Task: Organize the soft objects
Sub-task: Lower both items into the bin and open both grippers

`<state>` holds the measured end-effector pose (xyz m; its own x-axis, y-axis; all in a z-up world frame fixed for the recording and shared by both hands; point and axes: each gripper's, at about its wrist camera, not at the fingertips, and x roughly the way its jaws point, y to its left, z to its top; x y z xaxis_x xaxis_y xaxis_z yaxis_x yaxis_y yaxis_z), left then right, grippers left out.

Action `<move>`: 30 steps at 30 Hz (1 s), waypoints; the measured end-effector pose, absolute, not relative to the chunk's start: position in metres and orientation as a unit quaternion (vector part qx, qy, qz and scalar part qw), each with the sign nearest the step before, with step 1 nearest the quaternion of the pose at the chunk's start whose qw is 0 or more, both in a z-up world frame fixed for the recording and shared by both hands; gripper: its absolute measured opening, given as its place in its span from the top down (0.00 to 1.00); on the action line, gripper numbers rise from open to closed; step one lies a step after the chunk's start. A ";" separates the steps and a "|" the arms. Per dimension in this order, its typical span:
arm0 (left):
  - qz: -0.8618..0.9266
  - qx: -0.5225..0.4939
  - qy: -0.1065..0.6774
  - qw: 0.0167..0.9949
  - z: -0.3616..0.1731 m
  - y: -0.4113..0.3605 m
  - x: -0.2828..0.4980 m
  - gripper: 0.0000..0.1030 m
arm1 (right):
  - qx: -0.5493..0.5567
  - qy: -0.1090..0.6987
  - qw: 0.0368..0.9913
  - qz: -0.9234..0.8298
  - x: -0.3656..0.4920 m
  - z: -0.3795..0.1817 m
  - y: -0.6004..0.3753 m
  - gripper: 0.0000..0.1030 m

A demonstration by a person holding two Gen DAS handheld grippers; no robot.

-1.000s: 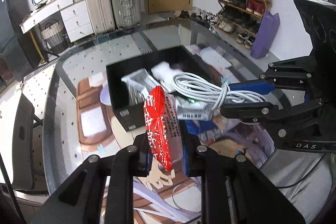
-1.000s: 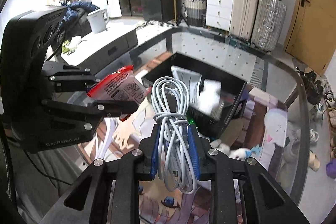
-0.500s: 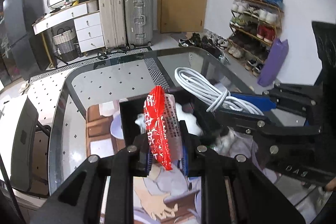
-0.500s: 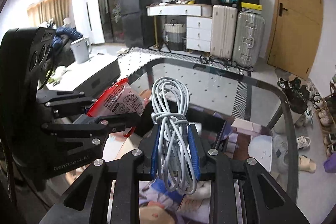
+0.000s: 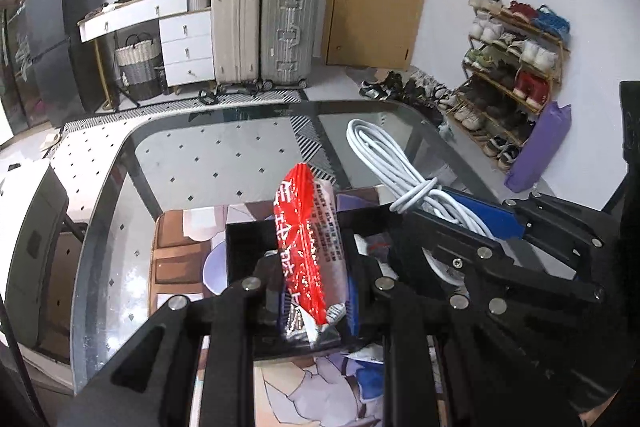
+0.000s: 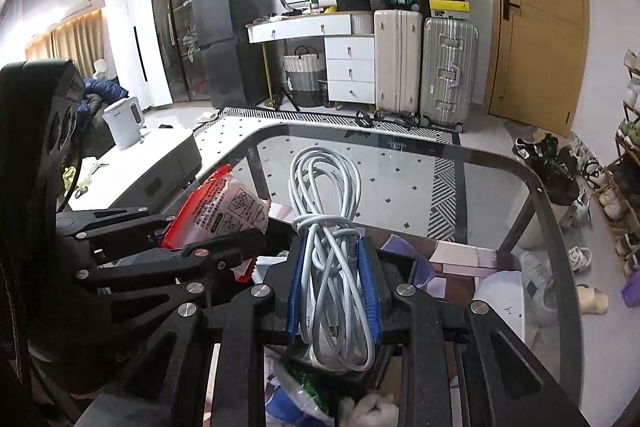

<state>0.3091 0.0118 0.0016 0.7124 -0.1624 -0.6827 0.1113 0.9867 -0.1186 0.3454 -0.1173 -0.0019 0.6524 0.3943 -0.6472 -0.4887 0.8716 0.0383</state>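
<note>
We held the left gripper (image 5: 310,291) closed on a red and white snack packet (image 5: 308,239), which stood upright between its fingers above the black box (image 5: 244,247) on the glass table (image 5: 180,163). Just beside it, our right gripper (image 6: 332,291) was clamped on a coiled white cable (image 6: 326,195), also raised over the box.
</note>
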 end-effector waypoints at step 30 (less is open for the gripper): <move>-0.060 -0.020 0.446 0.893 -0.060 0.007 0.329 0.63 | -0.065 0.421 0.871 0.246 0.369 -0.069 -0.124 0.70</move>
<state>0.3292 0.0066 -0.0599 0.5946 -0.1257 -0.7941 0.0900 0.9919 -0.0896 0.3688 -0.1236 -0.0693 0.5244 0.3749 -0.7645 -0.4836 0.8701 0.0949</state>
